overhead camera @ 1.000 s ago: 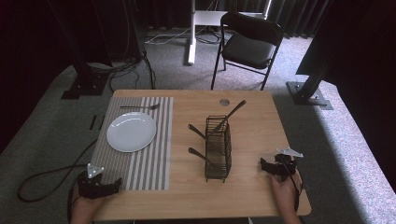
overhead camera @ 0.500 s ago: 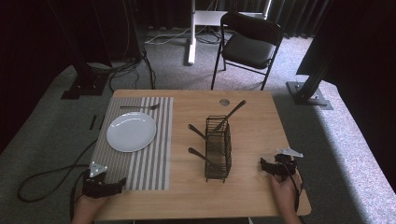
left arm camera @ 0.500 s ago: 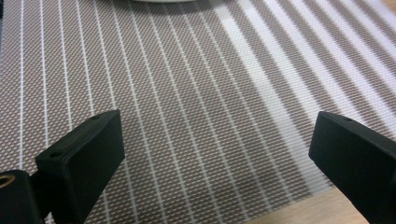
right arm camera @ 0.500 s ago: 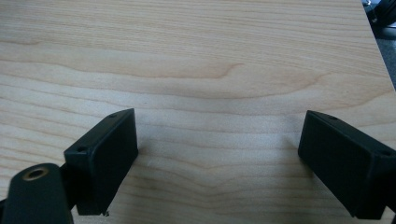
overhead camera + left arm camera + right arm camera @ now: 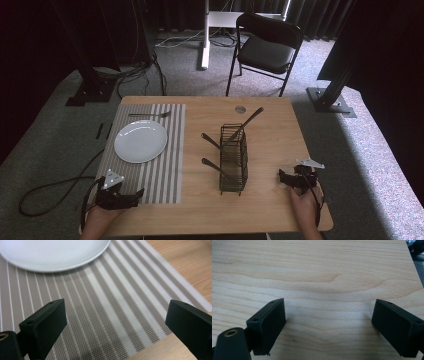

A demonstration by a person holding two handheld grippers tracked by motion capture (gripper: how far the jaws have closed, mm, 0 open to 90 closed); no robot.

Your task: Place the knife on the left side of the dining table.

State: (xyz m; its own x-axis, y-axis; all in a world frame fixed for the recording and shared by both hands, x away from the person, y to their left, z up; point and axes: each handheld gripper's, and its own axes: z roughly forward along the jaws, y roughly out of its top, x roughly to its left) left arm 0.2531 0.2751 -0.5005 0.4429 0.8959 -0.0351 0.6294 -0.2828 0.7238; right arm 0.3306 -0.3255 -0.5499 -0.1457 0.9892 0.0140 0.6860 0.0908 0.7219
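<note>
Your left gripper (image 5: pixel 131 196) at 7 o'clock on the mat (image 5: pixel 165 165), jaws wide, plate (image 5: pixel 140 141) ahead at 12, crept forward since before, your right gripper (image 5: pixel 286 178) at 5 on the table (image 5: pixel 280 125), jaws wide, rack (image 5: pixel 233 157) between them, plate's far rim cut off up close
</note>
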